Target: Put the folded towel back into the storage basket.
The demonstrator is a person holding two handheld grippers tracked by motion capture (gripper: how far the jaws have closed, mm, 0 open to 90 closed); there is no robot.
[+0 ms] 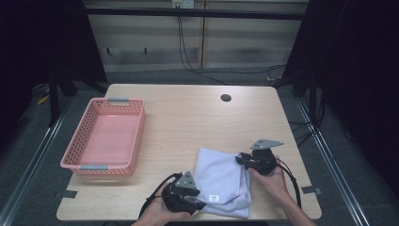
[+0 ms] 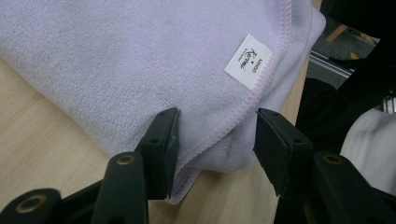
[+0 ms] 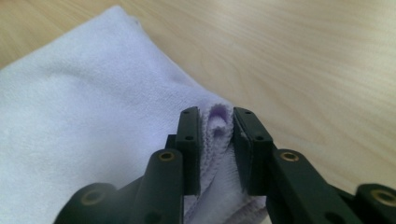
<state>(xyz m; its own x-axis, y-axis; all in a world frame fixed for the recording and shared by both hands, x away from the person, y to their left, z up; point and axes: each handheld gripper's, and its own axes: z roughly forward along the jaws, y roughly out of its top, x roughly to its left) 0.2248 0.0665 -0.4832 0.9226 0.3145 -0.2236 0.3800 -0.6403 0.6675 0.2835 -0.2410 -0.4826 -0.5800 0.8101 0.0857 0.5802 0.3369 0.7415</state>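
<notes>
A folded pale lilac towel [image 1: 221, 181] lies near the front edge of the wooden table [image 1: 188, 122], with a white label [image 2: 247, 61] near its hemmed corner. My left gripper [image 1: 196, 200] is at the towel's front left corner and stands open; in the left gripper view the hemmed corner [image 2: 219, 133] lies between its jaws. My right gripper [image 1: 241, 160] is at the towel's right edge, shut on a bunched fold of the towel [image 3: 217, 123].
A pink plastic basket [image 1: 106, 136] with nothing in it stands on the table's left side. A round cable hole [image 1: 226, 98] is at the back of the table. Dark floor and cables surround the table.
</notes>
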